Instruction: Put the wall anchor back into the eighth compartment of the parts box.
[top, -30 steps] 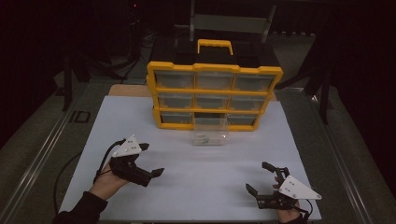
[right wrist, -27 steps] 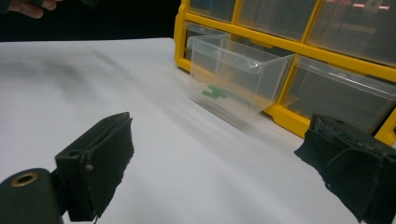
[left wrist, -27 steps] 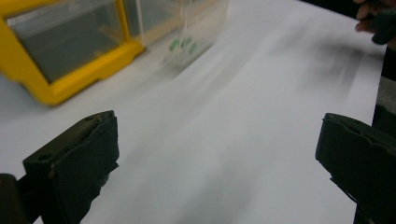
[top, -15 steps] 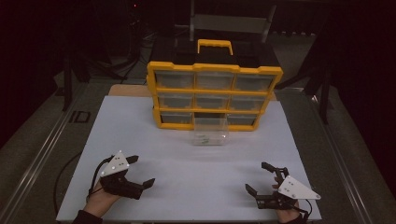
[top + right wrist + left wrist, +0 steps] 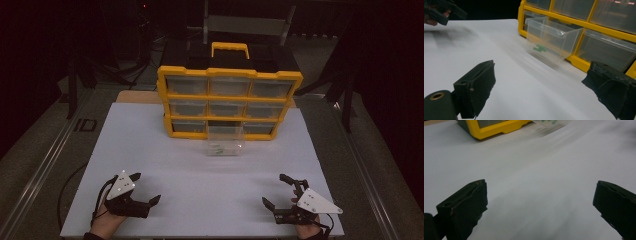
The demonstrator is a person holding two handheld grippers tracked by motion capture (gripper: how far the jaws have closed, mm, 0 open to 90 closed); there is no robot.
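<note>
I hold my left tongs [image 5: 145, 190] low over the white counter [image 5: 200, 190], well in front of the yellow drawer cabinet [image 5: 229, 105] and off toward its left side; their jaws stand wide apart with nothing between them, and in the left gripper view I see bare counter between the two black pads, with a corner of the cabinet at the top edge. My right tongs [image 5: 280, 192] sit just as far in front of the cabinet, off toward its right side, and they too are spread open and empty. The clear plastic drawer [image 5: 225, 146] lies on the counter just in front of the cabinet's bottom row, below the middle slot, out of the cabinet and well apart from both tongs. In the right gripper view the drawer [image 5: 550, 42] shows a small green piece [image 5: 539, 48] lying on its floor, and the cabinet's yellow frame [image 5: 574, 60] runs right behind it. My left hand with its tongs [image 5: 439, 11] shows far off in the top corner of that view. Both my hands are near the counter's front edge.
</note>
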